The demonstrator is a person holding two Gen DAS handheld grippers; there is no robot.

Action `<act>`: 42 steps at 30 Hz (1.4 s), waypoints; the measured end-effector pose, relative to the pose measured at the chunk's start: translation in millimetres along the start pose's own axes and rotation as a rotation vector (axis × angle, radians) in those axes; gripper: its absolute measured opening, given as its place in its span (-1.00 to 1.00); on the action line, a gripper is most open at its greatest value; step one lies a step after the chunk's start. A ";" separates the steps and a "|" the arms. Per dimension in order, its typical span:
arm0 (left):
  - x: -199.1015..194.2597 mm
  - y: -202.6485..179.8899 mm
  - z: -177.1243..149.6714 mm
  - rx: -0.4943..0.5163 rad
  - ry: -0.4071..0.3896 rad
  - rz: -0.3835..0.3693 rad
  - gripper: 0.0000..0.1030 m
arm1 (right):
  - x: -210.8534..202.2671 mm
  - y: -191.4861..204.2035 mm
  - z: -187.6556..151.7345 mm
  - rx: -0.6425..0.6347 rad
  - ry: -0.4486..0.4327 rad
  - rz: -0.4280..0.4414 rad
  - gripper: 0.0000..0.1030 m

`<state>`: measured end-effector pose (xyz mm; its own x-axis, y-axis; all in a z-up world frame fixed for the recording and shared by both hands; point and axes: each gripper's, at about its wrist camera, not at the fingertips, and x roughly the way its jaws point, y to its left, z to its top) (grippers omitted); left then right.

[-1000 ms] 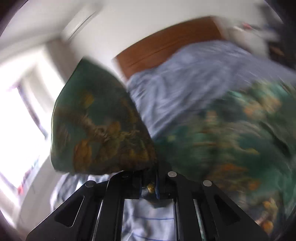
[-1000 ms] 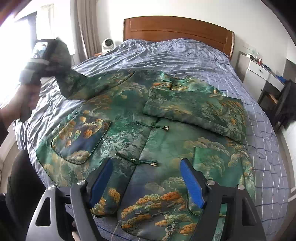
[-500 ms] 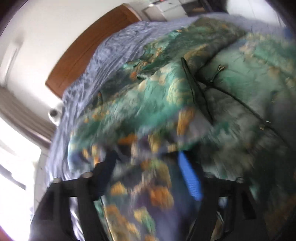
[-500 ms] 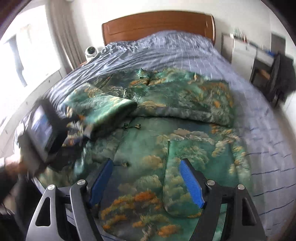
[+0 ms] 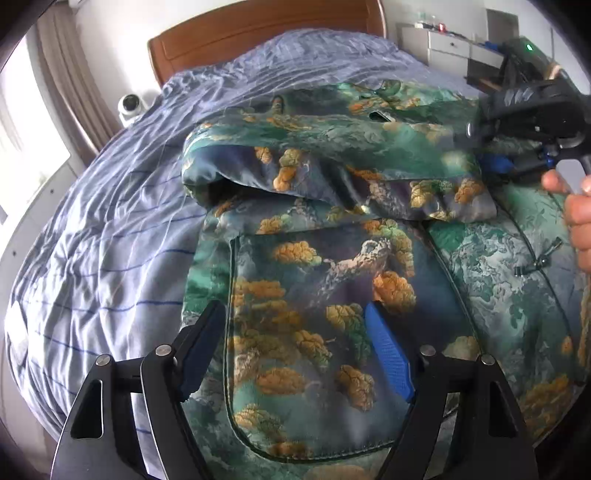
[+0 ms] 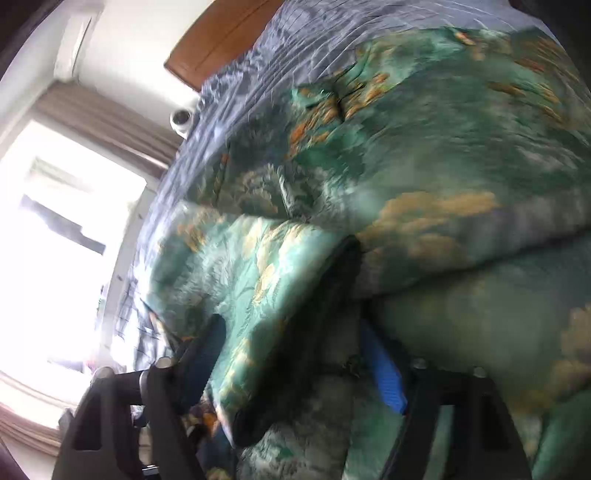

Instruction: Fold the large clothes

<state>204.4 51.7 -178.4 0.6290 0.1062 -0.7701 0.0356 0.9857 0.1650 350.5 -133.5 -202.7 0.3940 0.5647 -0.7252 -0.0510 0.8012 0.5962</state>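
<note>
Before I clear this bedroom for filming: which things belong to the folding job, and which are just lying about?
Part of the job:
- green brocade jacket, one sleeve folded across it
- left gripper, open above the jacket
- right gripper, jaws just closing with jacket fabric between them

Just there:
- striped bedspread
- white round camera
- wooden headboard
- white dresser

Striped bedsheet [image 5: 110, 229], wooden headboard [image 5: 258, 29], white camera [image 5: 130, 105]

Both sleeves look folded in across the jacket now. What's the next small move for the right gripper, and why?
Probably finish closing the right gripper on the sleeve cuff between its fingers, then lay it flat. Its jaws have just been closing, with the cuff lying bunched on the jacket. The left gripper hangs open above the pocket, holding nothing.
</note>
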 end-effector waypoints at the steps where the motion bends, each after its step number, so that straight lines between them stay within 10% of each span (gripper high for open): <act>1: -2.6 0.1 -2.8 0.000 -0.004 0.001 0.55 | 0.5 10.1 0.3 -0.044 0.004 -0.033 -0.62; 7: -9.0 2.8 1.6 0.003 -0.021 -0.003 0.55 | -43.2 55.4 48.7 -0.244 -0.220 -0.107 -0.76; 14: 3.2 14.7 15.5 -0.044 0.003 -0.024 0.55 | -0.9 22.8 113.5 -0.232 -0.176 -0.248 -0.76; 21: 11.6 33.2 38.3 -0.044 0.032 -0.020 0.57 | 18.2 -1.4 102.4 -0.250 -0.138 -0.381 -0.24; 26: 27.4 53.8 99.8 -0.105 0.011 -0.067 0.58 | -30.8 36.0 79.5 -0.420 -0.267 -0.344 -0.24; 31: 85.8 44.1 159.3 -0.123 0.074 -0.108 0.46 | 2.1 52.3 70.3 -0.533 -0.135 -0.279 -0.69; 35: 149.5 32.4 158.6 -0.135 0.239 -0.099 0.40 | 39.0 18.8 68.1 -0.426 -0.023 -0.324 -0.77; 42: 157.5 32.4 164.5 -0.133 0.254 -0.103 0.43 | 40.4 16.1 65.4 -0.451 -0.025 -0.328 -0.78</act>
<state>432.3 78.8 -193.0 0.4120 0.0181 -0.9110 -0.0236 0.9997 0.0092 425.6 -110.7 -199.8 0.4767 0.2710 -0.8363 -0.3072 0.9427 0.1303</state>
